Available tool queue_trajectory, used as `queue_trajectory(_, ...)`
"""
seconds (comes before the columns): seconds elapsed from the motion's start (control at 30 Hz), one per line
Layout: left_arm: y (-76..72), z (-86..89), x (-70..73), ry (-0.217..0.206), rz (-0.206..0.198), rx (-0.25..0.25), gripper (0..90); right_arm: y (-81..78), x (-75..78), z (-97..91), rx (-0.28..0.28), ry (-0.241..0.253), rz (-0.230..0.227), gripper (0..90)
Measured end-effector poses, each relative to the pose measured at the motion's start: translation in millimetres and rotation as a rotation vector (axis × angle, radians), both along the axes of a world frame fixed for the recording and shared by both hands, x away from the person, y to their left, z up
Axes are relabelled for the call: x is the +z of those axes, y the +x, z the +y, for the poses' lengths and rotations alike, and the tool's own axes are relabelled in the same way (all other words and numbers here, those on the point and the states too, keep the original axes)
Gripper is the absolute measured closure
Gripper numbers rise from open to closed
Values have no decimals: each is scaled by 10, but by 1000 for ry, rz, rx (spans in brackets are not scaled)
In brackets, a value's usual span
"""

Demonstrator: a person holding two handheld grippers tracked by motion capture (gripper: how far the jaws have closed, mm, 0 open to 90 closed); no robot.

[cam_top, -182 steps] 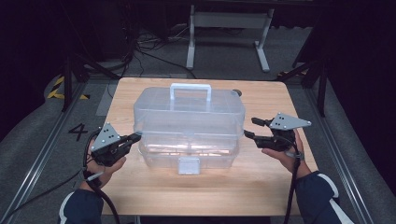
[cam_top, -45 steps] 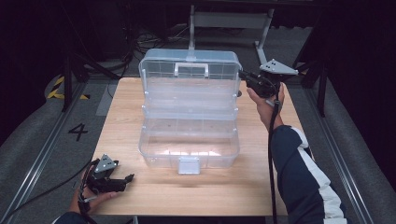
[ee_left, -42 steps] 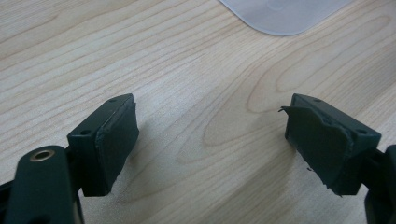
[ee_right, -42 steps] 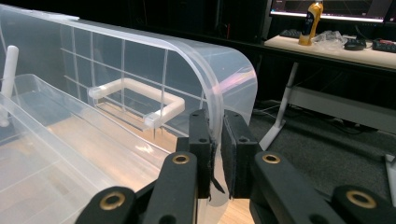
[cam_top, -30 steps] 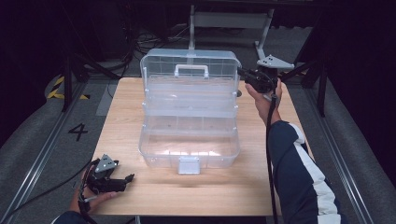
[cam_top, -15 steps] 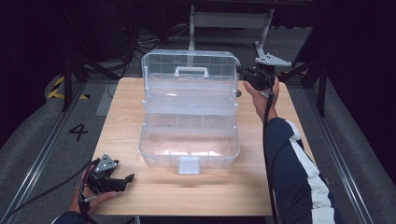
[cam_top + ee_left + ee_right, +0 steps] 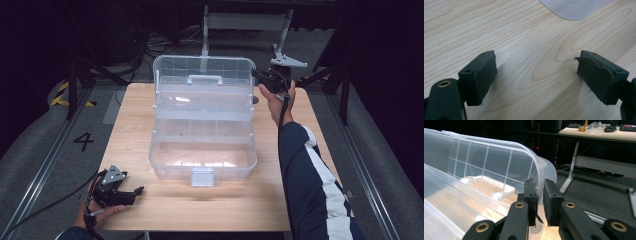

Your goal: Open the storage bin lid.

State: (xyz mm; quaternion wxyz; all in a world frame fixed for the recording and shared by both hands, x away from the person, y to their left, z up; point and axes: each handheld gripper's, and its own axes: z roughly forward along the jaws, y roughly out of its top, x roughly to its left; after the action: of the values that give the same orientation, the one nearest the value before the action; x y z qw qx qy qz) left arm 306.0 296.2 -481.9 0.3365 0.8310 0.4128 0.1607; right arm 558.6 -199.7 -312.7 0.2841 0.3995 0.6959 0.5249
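Note:
A clear plastic storage box [image 7: 202,157] stands in the middle of the wooden table [image 7: 310,150], its lid [image 7: 202,87] swung up and back, a white handle [image 7: 205,78] on it. My right gripper [image 7: 257,76] is at the lid's upper right corner, shut on the lid's rim [image 7: 534,167], which runs between the pads of that gripper [image 7: 540,195]. My left gripper [image 7: 140,191] rests low at the table's front left corner, apart from the box. Its jaws stand open over bare wood, left gripper [image 7: 536,75], with a corner of the box [image 7: 574,7] ahead.
A white latch [image 7: 202,176] hangs at the box's front wall. A desk frame [image 7: 245,22] stands behind the table on grey carpet. Floor rails run along both sides, with a "4" mark [image 7: 83,141] at left. Another table [image 7: 599,130] with small items shows far off.
The lid, closed at first, is raised. Over the last second my right gripper has drifted a little farther back with the rim, tipping the lid back. The left gripper kept still.

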Motion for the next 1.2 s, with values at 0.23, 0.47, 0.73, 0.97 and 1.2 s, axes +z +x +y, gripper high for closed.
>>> queue_trajectory(0.23,2,2,3,0,3,-3,165,77,-23,10,-7,-9,16,818)
queue_trajectory(0.47,4,-2,0,-9,7,-5,164,153,-52,41,-21,-23,23,815)
queue_trajectory(0.73,7,-1,-1,-8,7,-7,164,230,-100,60,-36,-22,35,813)
queue_trajectory(0.97,7,-1,0,-8,8,-8,164,274,-142,77,-52,-27,36,811)
queue_trajectory(1.2,7,2,4,-5,12,-11,163,300,-158,87,-58,-31,37,809)
